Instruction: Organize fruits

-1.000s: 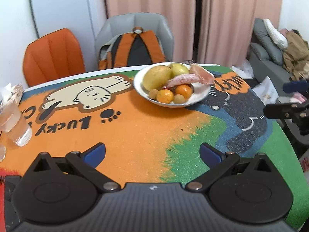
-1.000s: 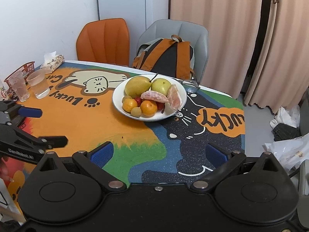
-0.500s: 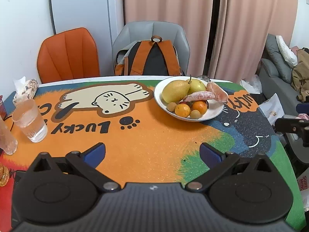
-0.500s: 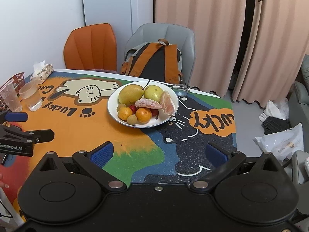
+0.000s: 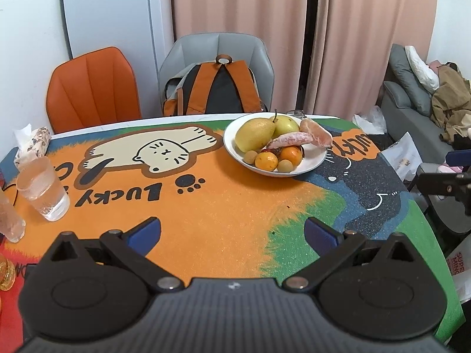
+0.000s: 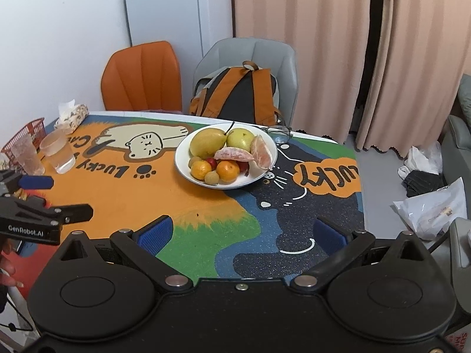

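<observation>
All the fruit (image 6: 223,158) lies heaped in the white bowl (image 6: 266,173) at the far side of the tabletop (image 5: 206,214). Both grippers, left (image 5: 232,232) and right (image 6: 241,232), hover near, jaws wide and empty. This fits fruit already gathered or awaiting sorting.

The table mat (image 5: 223,211) is mostly orange, with green and dark blue parts. It has a cream cat with a brown edge, black paw prints and black letters on it. The dark part has white cat whiskers and an orange bubble with black letters.

The bowl (image 6: 182,167) is white. In it are a yellow pear (image 6: 206,141), a green-yellow apple (image 6: 240,138), two pink grapefruit pieces (image 6: 234,154), two orange tangerines (image 6: 228,171) and small tan round fruits (image 6: 212,178).

One chair (image 5: 91,88) is orange. The other chair (image 5: 217,47) is grey. The backpack (image 5: 220,88) is black and orange. The curtains (image 5: 241,6) are pink. The basket (image 6: 31,131) is red. The grippers are black with blue pads (image 5: 145,234).
</observation>
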`<action>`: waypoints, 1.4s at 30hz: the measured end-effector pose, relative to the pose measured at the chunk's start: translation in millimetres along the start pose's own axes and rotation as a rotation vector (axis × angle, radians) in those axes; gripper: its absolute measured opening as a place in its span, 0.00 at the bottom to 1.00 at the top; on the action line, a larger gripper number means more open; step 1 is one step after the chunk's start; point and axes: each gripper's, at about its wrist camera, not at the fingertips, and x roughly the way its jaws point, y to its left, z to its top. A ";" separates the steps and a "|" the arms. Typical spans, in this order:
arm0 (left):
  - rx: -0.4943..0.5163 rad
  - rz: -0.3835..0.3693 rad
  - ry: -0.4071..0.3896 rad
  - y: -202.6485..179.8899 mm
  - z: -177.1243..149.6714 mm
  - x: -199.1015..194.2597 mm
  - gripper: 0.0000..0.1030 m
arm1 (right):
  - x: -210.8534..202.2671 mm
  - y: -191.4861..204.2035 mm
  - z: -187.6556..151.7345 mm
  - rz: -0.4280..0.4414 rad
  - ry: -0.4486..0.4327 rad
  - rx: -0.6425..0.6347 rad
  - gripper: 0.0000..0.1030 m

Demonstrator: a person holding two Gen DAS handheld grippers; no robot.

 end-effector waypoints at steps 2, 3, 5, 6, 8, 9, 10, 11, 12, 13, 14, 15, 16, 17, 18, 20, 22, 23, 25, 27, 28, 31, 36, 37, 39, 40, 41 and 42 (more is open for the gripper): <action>-0.002 -0.006 -0.002 -0.2 -1.6 -1.1 1.00 | -1.2 -2.4 -2.3 -0.007 -0.008 0.002 1.00; -0.004 -0.008 -0.002 -0.5 -1.7 -1.2 1.00 | -1.0 -3.3 -2.9 -0.012 -0.009 0.002 1.00; -0.004 -0.021 0.000 -1.9 -2.1 -1.4 1.00 | -1.1 -6.2 -4.3 -0.011 -0.004 0.008 1.00; 0.001 -0.024 0.000 -2.8 -2.3 -1.3 1.00 | -0.8 -7.8 -4.7 -0.011 0.002 0.012 1.00; 0.016 -0.029 0.002 -5.5 -1.9 -0.9 1.00 | -0.3 -9.8 -5.9 -0.013 0.010 0.014 1.00; 0.020 -0.032 0.004 -6.5 -1.8 -0.7 1.00 | 0.0 -10.8 -6.3 -0.016 0.014 0.016 1.00; 0.022 -0.034 0.004 -7.0 -2.0 -1.1 1.00 | 0.0 -11.5 -6.8 -0.017 0.015 0.019 1.00; 0.020 -0.036 0.003 -7.3 -1.9 -1.3 1.00 | 0.2 -12.2 -7.0 -0.017 0.017 0.021 1.00; 0.016 -0.035 0.002 -7.4 -1.9 -1.6 1.00 | 0.4 -12.9 -7.1 -0.019 0.018 0.022 1.00; 0.008 -0.036 0.001 -7.2 -2.0 -1.9 1.00 | 0.3 -13.4 -7.3 -0.021 0.018 0.024 1.00; 0.001 -0.038 -0.001 -6.7 -2.1 -2.1 1.00 | 0.4 -14.3 -7.0 -0.020 0.018 0.024 1.00; -0.004 -0.041 -0.003 -6.5 -2.1 -2.6 1.00 | 0.1 -14.6 -7.0 -0.020 0.016 0.024 1.00; -0.003 -0.039 -0.005 -6.8 -2.0 -2.9 1.00 | -0.5 -14.8 -7.1 -0.022 0.012 0.022 1.00; 0.003 -0.036 -0.006 -7.4 -1.8 -3.2 1.00 | -0.8 -14.8 -7.2 -0.023 0.009 0.018 1.00; 0.008 -0.035 -0.006 -8.0 -1.7 -3.4 1.00 | -0.8 -14.4 -7.2 -0.024 0.008 0.015 1.00; 0.014 -0.036 -0.006 -8.4 -1.2 -3.6 1.00 | -0.4 -14.2 -6.9 -0.023 0.009 0.017 1.00; 0.015 -0.036 -0.008 -8.5 -1.1 -3.5 1.00 | 0.0 -13.8 -6.8 -0.022 0.010 0.018 1.00; 0.011 -0.035 -0.008 -8.2 -1.1 -3.1 1.00 | -0.3 -13.8 -6.7 -0.023 0.010 0.017 1.00; 0.006 -0.035 -0.006 -8.0 -1.4 -2.4 1.00 | 0.8 -14.5 -5.9 -0.021 0.013 0.016 1.00; 0.006 -0.034 -0.003 -8.5 -2.3 -2.0 1.00 | 1.4 -15.0 -5.6 -0.022 0.015 0.016 1.00; 0.007 -0.036 -0.001 -8.9 -2.6 -1.5 1.00 | 1.6 -14.7 -5.5 -0.021 0.015 0.014 1.00; 0.011 -0.039 0.000 -9.5 -3.6 -1.1 1.00 | 1.3 -14.7 -5.7 -0.022 0.012 0.011 1.00; 0.019 -0.038 -0.001 -10.6 -4.0 0.0 1.00 | 1.8 -14.7 -5.7 -0.022 0.015 0.010 1.00; 0.015 -0.040 -0.001 -10.6 -3.9 0.3 1.00 | 1.9 -14.9 -5.5 -0.023 0.015 0.011 1.00; 0.012 -0.040 -0.001 -9.8 -3.9 1.0 1.00 | 2.3 -14.8 -5.1 -0.023 0.016 0.010 1.00; 0.011 -0.039 -0.001 -9.6 -4.0 1.3 1.00 | 2.5 -14.4 -5.1 -0.025 0.015 0.010 1.00; 0.011 -0.038 0.000 -9.5 -3.9 1.5 1.00 | 2.1 -14.5 -5.4 -0.022 0.014 0.010 1.00; 0.010 -0.039 0.000 -9.5 -4.1 1.4 1.00 | 2.2 -14.5 -5.2 -0.022 0.014 0.010 1.00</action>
